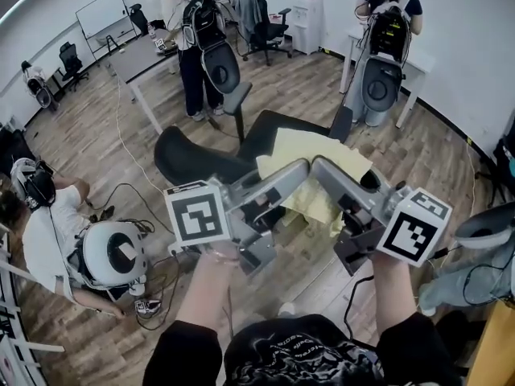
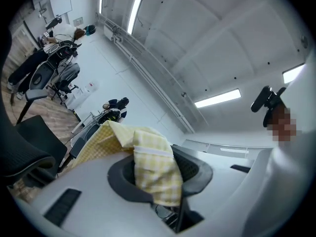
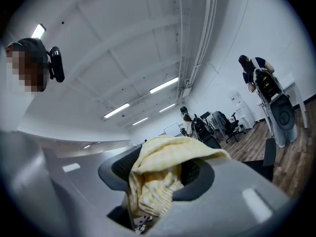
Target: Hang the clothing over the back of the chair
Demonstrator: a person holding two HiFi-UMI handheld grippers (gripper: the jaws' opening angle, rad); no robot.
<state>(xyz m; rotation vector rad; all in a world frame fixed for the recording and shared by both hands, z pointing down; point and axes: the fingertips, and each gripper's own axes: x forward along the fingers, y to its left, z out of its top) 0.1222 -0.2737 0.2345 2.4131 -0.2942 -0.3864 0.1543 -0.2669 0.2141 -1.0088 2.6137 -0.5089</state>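
Two grippers meet tip to tip at the middle of the head view, and each has its jaws pinching a fold of the same yellow checked cloth point(image 1: 322, 153). The left gripper point(image 1: 291, 175) has a bunched edge squeezed between its dark pads, and so does the right gripper point(image 1: 331, 175), as each gripper view shows. The cloth hangs between them, held up over a black chair point(image 1: 193, 161), and it covers part of the chair's middle; whether it touches the chair cannot be told. The grippers' grey bodies and marker cubes point(image 1: 197, 214) hide the cloth's lower edge from above. A grey armrest point(image 1: 236, 97) sticks up just beyond the chair, and another point(image 1: 342, 124) stands at the cloth's far right corner. Farther off, a person point(image 1: 193, 47) with a pack stands by a dark worktop point(image 1: 137, 57), and another person point(image 1: 386, 22) stands at a white worktop point(image 1: 418, 61). At the left a third person point(image 1: 52, 232) sits on the wooden floor point(image 1: 306, 83) beside a round white device point(image 1: 113, 252), with cables point(image 1: 121, 187) trailing near the chair. A whiteboard point(image 1: 100, 10) leans against the far wall.
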